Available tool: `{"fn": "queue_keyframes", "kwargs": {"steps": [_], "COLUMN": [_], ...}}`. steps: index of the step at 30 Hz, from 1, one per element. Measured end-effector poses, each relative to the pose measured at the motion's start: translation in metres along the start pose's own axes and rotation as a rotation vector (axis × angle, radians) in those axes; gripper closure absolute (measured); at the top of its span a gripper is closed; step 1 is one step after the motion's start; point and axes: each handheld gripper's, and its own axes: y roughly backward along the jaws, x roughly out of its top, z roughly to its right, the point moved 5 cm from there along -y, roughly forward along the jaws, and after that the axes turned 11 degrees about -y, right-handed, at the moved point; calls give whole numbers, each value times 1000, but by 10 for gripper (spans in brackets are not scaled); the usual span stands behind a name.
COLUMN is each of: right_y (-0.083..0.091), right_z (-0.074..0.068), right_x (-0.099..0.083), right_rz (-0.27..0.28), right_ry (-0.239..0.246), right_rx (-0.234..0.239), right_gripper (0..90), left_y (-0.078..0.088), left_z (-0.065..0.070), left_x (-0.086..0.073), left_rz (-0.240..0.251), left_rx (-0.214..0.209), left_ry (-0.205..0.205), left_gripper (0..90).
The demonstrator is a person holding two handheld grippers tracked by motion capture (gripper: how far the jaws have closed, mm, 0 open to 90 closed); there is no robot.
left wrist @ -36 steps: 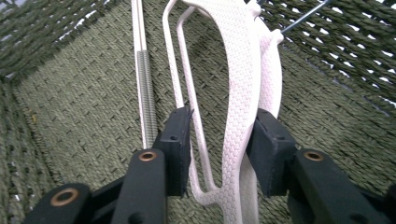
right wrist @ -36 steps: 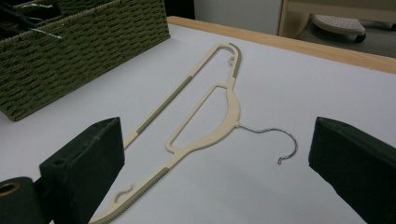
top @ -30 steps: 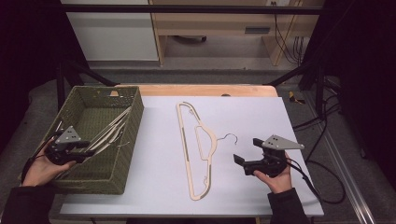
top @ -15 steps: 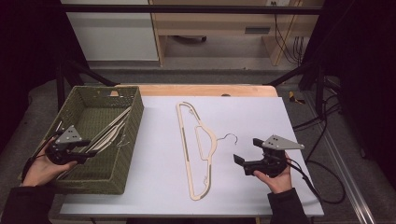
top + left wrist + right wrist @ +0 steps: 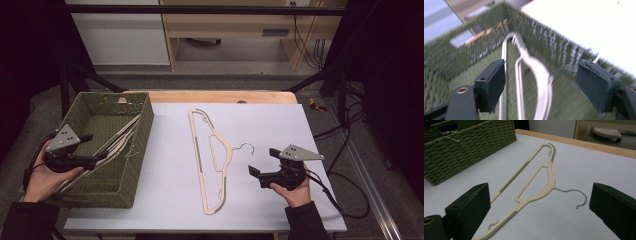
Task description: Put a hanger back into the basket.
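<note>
Your left gripper [image 5: 97, 159] sits over the basket [image 5: 131, 185], jaws just opened wide with the basket hangers [image 5: 534, 75] loose between the pads, untouched — that drop looks done. One cream hanger [image 5: 212, 160] is left, flat on the table [image 5: 165, 150] right of the basket — slim, wire hook pointing away from the basket, toward your right gripper [image 5: 255, 172]. That gripper rests beside the hook, jaws wide, holding nothing.

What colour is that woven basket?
Olive green, in a woven weave; the basket shows best in the right gripper view.
</note>
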Motion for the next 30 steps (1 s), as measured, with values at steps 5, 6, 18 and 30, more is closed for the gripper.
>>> {"fn": "queue_keyframes", "kwargs": {"steps": [5,6,18,30], "right_y": [-7,-9,-47,-90], "right_z": [-6,-7,-23,-33], "right_x": [-4,-6,-32,-66], "right_rz": [-17,-27,-144,-312], "right_ry": [3,10,-2,49], "right_rx": [5,6,-14,-98], "right_gripper": [45,45,66,143], "left_y": [9,10,-20,-56], "left_z": [18,24,94,137], "left_x": [36,45,95,99], "left_rz": [157,190,354,367], "left_rx": [22,18,-47,-108], "left_ry": [56,52,164,208], "left_gripper": [164,156,97,81]}}
